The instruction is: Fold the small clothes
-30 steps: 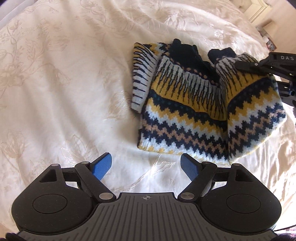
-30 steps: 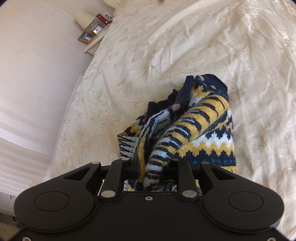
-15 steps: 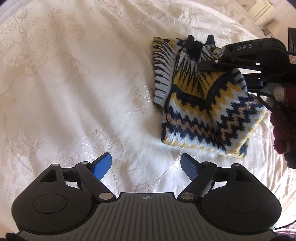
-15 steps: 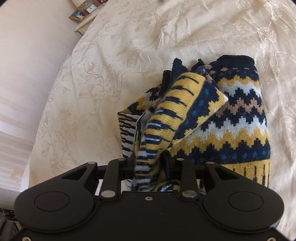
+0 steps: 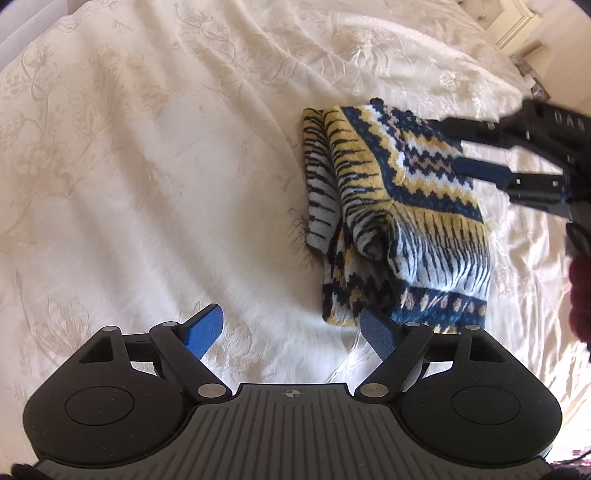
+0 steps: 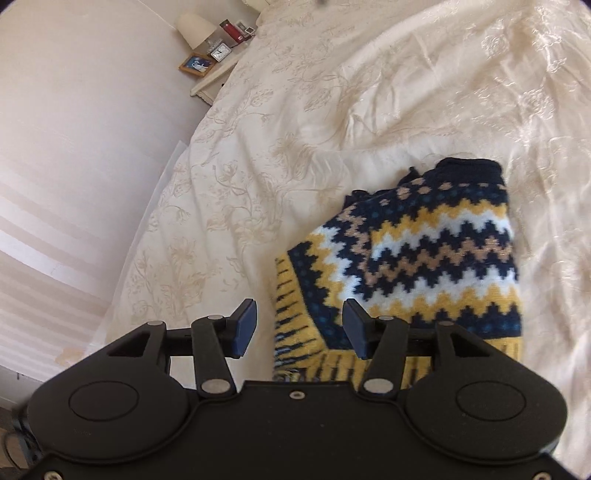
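My left tongs (image 5: 291, 328) stand with jaws spread wide and hold nothing; their blue pads (image 5: 205, 326) hover over the bedspread (image 5: 147, 155), the right pad just beside the near hem of the sweater (image 5: 402, 206). My right tongs (image 6: 299, 328) are likewise spread apart and grip nothing; the sweater (image 6: 413, 254) lies directly beneath and ahead of them, one pad over its yellow-striped edge. From the left wrist view, the right tongs (image 5: 456, 144) enter from the right side above the sweater's far upper portion, with one blue pad against or just over the knit; I cannot tell whether it touches.

The sweater, knitted in navy, yellow, white and tan zigzag bands, lies in a folded bundle on the cream floral bedspread (image 6: 332, 110), with a striped panel turned over its middle and a striped sleeve tucked along the left edge.

A dark red sleeve (image 5: 580, 288) shows at the right margin. Beyond the bed, a bedside shelf (image 6: 214, 79) carries a lamp (image 6: 194, 27), a small clock (image 6: 221, 53) and a framed picture (image 6: 197, 64).
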